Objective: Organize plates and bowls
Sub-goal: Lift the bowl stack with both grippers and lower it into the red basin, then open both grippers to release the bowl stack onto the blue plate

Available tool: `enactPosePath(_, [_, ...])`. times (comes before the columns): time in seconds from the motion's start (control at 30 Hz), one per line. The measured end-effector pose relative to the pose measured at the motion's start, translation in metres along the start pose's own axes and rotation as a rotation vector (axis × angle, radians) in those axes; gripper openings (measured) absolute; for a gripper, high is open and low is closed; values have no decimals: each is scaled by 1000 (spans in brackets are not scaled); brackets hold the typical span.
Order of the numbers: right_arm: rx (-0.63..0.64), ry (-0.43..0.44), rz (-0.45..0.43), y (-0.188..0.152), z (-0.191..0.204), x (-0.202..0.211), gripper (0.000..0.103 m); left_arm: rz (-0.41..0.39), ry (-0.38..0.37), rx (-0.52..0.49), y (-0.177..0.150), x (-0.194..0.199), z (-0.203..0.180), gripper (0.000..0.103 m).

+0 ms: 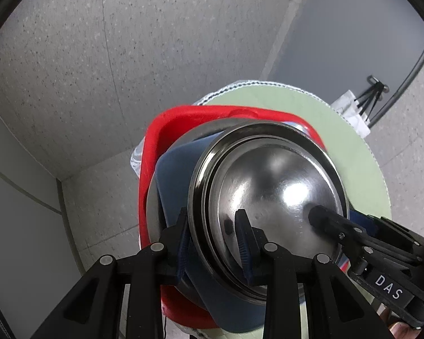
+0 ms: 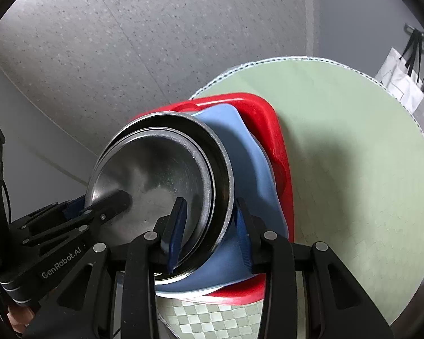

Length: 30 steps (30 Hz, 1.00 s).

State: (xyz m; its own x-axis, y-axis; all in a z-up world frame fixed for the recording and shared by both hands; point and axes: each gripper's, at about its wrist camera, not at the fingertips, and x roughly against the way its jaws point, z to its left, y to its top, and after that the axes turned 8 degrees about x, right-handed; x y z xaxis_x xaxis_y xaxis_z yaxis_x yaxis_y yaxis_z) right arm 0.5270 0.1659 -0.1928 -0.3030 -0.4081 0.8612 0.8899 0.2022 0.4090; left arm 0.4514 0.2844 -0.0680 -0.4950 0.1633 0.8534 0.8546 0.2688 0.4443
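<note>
Speckled grey floor all round, pale wall beyond, white bag (image 2: 401, 84) hanging off to the side. Round green table (image 2: 353, 169), lace-trimmed, carrying red tray (image 2: 279, 152) near its edge towards the floor. Blue plate (image 2: 240, 152) inside the tray, nested steel bowls (image 1: 274, 186) above it, tipped rather than flat (judged still carried, not set down).

Left gripper (image 1: 214, 240) pinching the bowls' rim, one finger outside, one inside. Right gripper (image 2: 209, 226) clamped on the opposite rim likewise, jaws narrowed onto metal, not spread. Two-sided hold sensible: slippery steel, stacked pieces, less chance of the inner bowl sliding out.

Stack angled down toward the blue plate, probably for lowering into the tray so everything nests in one pile. Contact between bowls and plate impossible to tell. Risk: uneven release tipping the stack over the tray's rim.
</note>
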Motion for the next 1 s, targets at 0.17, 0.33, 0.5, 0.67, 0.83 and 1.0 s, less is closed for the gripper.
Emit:
enactPosePath(0.17, [2, -15, 10, 0, -4, -7, 37, 4, -26, -16, 8, -9, -4, 36])
enactPosePath(0.33, [-5, 1, 1, 0, -4, -7, 41, -6, -52, -10, 20, -27, 9, 54])
enactPosePath(0.5, [-17, 24, -42, -6, -13, 12, 61, -44, -66, 29, 14, -12, 25, 71])
enactPosePath(0.67, [21, 8, -118, -17, -15, 47, 71, -143, -33, 21, -11, 33, 20, 86])
enactPosePath(0.83, [51, -33, -194, -42, -22, 91, 84, -250, 5, -24, -58, 79, -9, 92])
enactPosePath(1.0, [58, -85, -253, -87, -41, 141, 92, -355, 35, -70, -117, 118, -45, 97])
